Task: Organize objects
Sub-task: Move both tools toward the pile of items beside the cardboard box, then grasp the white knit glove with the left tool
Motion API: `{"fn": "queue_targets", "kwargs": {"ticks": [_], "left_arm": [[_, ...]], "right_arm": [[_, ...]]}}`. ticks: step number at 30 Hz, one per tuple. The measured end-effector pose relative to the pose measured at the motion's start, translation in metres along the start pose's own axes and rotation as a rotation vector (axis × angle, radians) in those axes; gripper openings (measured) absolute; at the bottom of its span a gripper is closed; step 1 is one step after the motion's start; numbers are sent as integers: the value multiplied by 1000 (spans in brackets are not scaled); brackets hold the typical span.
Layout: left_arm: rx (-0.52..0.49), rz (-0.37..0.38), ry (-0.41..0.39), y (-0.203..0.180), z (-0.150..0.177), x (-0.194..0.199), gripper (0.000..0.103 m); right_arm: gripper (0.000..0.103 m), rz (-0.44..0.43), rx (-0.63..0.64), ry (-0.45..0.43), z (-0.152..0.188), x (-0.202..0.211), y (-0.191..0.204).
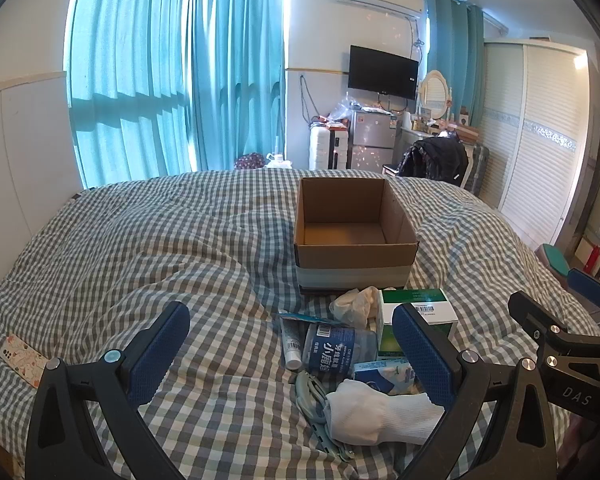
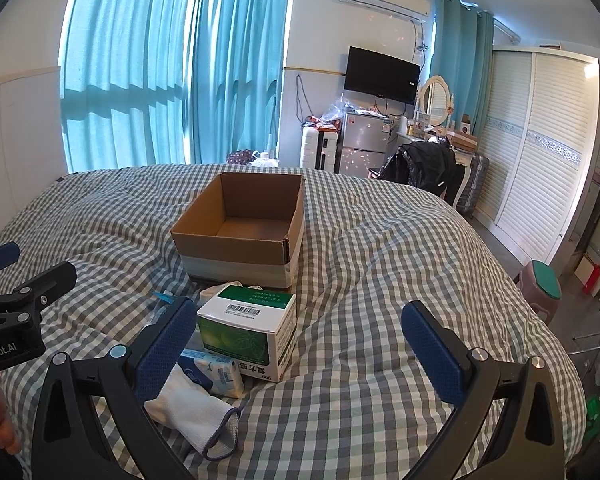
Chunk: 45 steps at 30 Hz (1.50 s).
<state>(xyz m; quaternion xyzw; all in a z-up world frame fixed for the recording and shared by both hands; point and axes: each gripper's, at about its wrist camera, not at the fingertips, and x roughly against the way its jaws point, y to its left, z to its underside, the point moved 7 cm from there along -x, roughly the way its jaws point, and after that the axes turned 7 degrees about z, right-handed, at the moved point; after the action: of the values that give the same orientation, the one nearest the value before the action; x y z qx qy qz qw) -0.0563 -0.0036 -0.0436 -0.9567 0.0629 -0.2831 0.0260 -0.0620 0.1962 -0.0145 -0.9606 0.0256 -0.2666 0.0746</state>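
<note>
Two grippers hover over the checked bed, fingers spread wide and holding nothing: the left gripper and, to its right, the right gripper. An open cardboard box sits farther off. Just near of it lies a heap: green-and-white carton, white sock, blue-labelled bottle, white tube.

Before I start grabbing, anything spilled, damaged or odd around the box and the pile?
Nothing spilled or broken. The cardboard box sits upright and empty; the items are just heaped loosely before it, green-and-white carton tilted on the pile, white sock nearest.
</note>
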Motion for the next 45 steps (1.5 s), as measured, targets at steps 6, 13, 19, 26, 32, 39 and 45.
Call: {"fn": "queue_targets", "kwargs": {"ticks": [6,13,19,26,32,39,45], "left_arm": [[2,-9,-1,-1,0,1,103],[5,-16,-3,-2,0,1,103],[0,-15,-6,-3,-3,4,103],[-2,-17,-2,-5,-3,5,103],[0,-20,34,-5,8,-1,103],[8,-19,112,-6,33,-22,103],[28,27,225,-15,68,-51,103]], "right_arm": [[103,-3,4,-2,0,0,2],[103,-8,11,-9,-2,4,4],[103,-11,17,-14,-2,7,5],[103,-17,23,-13,-2,10,7],[103,-18,34,-2,2,8,8],[103,-18,44,45,15,-4,7],[103,-12,56,103,34,-21,1]]}}
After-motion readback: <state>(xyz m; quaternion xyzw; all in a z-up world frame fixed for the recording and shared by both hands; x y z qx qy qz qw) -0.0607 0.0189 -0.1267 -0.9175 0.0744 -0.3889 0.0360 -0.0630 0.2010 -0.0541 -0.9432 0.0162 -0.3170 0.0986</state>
